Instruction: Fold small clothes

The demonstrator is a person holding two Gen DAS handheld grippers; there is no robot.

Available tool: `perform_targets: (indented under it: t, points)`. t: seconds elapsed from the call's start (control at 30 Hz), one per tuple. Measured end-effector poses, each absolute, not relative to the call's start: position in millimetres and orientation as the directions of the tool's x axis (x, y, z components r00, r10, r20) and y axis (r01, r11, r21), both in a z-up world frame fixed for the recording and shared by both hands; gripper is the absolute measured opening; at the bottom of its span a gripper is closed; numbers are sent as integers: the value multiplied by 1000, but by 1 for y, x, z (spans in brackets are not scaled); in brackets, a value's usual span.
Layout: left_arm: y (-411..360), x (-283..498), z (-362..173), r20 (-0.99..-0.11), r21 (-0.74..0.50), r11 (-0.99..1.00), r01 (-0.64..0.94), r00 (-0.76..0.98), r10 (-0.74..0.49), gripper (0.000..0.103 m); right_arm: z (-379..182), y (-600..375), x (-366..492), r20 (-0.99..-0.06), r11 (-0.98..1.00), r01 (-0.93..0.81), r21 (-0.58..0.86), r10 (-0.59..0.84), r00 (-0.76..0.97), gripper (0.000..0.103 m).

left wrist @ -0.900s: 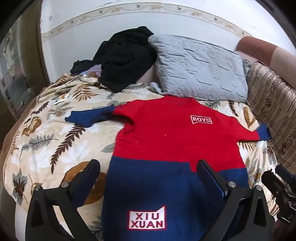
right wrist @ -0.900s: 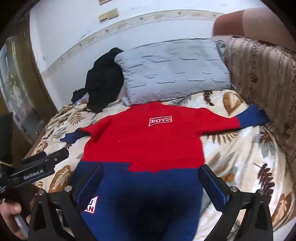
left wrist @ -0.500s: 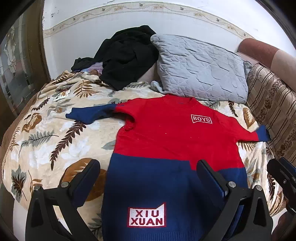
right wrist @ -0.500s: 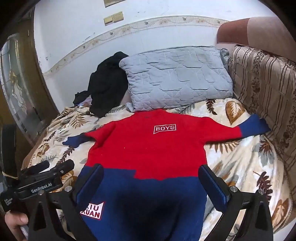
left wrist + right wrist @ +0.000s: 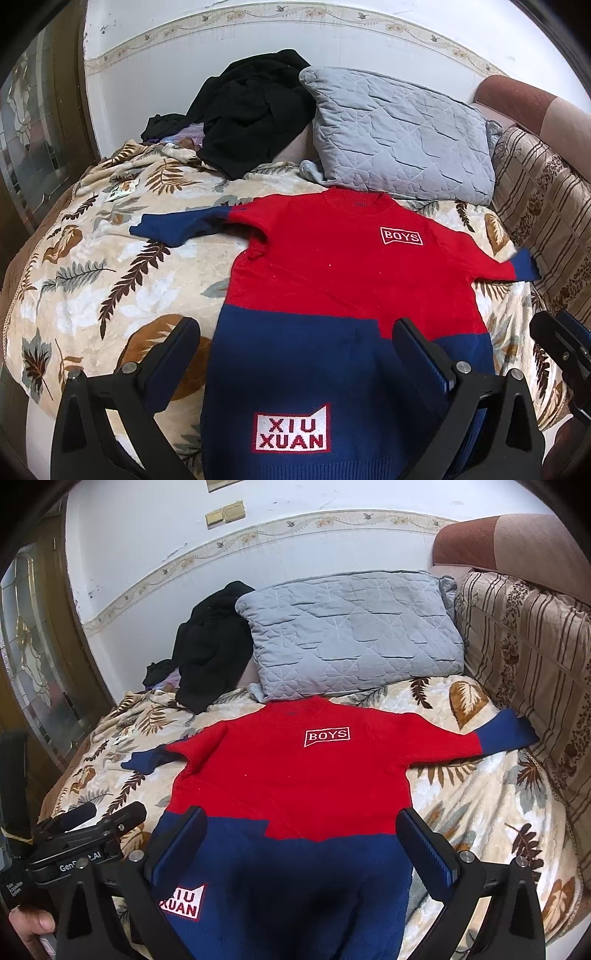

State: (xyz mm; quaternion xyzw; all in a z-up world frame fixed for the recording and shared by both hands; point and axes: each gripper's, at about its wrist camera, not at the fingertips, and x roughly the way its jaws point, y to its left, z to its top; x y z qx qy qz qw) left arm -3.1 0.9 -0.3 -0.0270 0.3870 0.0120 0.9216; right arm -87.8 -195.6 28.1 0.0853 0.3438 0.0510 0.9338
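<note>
While both the left gripper and right gripper hover spread wide, the red-and-navy sweater reading "BOYS" and "XIU XUAN" lies flat just below the grey pillow.

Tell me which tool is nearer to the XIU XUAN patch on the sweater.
Left. The left tool hovers right above the XIU XUAN patch; the right tool hangs farther toward the sweater's other side.

Sweater: "BOYS" patch on chest, "XIU XUAN" patch nr hem. Left gripper body: "Gen…AI", partly hidden.
</note>
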Motion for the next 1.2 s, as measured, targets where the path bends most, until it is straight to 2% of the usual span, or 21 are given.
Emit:
perform_targets:
  t: [0.33, 0.67, 1.2]
  points:
    - [0, -6, -1, -673, -31, 999, -38, 740, 7, 103, 26, -193, -87, -638, 980, -39, 196, 158, 754, 103]
    - [1, -2, -2, -752, -42, 998, -43, 659, -3, 103, 27, -194, -83, -636, 981, -32, 193, 150, 757, 103]
    - [-1, 3, -4, -749, -49, 998, -36, 663, -13, 103, 25, -194, -75, -640, 979, -33, 203, 158, 752, 103]
